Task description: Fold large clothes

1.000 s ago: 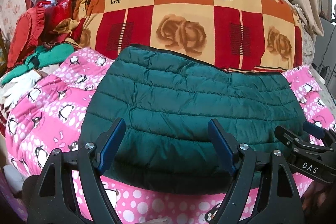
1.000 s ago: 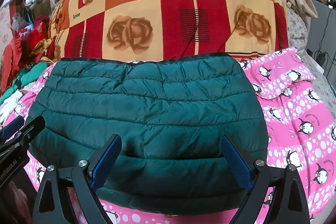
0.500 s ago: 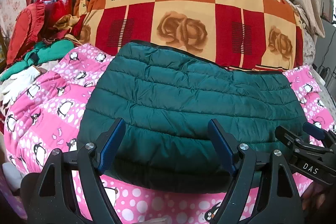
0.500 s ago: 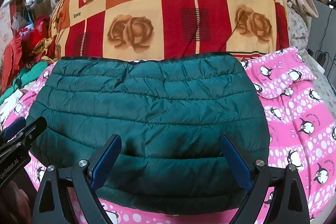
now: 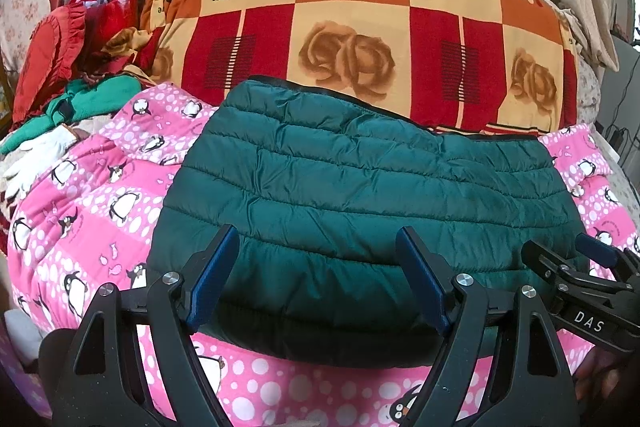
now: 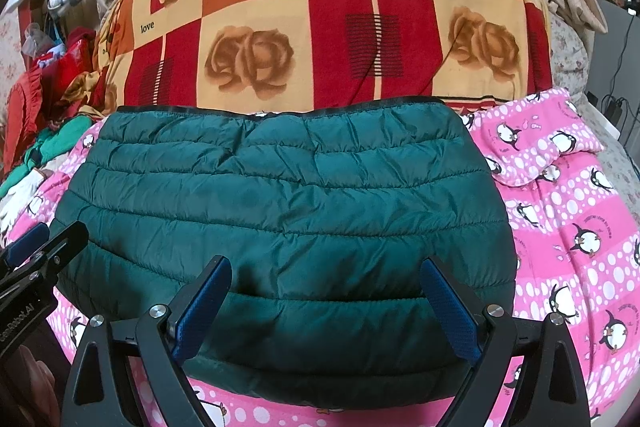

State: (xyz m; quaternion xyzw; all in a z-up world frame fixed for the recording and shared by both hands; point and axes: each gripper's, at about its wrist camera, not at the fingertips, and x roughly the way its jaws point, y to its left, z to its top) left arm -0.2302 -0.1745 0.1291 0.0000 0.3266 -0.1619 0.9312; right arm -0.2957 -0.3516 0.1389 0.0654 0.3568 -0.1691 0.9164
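The dark green quilted jacket (image 5: 360, 187) lies folded into a broad, flat bundle on the pink penguin-print bedspread (image 5: 80, 219), its black-trimmed far edge touching the foot of a big rolled blanket (image 5: 360, 27) in red, orange and cream squares with roses and the word "love".

The left tongs (image 5: 318, 281) hover over the jacket's near edge at 6 o'clock, spread wide with nothing between the blue pads. The right tongs (image 6: 326, 301) hover beside them over the same edge, likewise spread wide and empty; in the left view they show at 4 o'clock.

At 9 to 10 o'clock of the jacket sits a heap of red and green clothes (image 5: 72, 67), with a white knitted glove (image 5: 36, 155) below it.
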